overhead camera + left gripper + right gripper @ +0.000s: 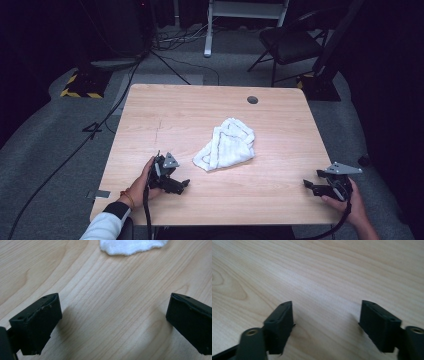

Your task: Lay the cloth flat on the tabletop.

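A crumpled white cloth (226, 144) with thin dark stripes lies near the middle of the wooden table (190, 115). My left gripper (183, 184) rests low on the table at the front left, held by a hand, pointing right. Its jaws stand wide apart over bare wood, and in the left gripper view (113, 315) the cloth's edge (130, 246) lies beyond them. My right gripper (308, 186) sits near the front right corner, pointing left. Its jaws (327, 320) are open over bare wood with nothing between them.
A round grommet hole (252, 100) sits near the table's far edge. Beyond the table stand a black folding chair (290, 42), a white stand leg (208, 30) and cables across the grey floor. A weighted base with yellow-black tape (82, 85) is at the far left.
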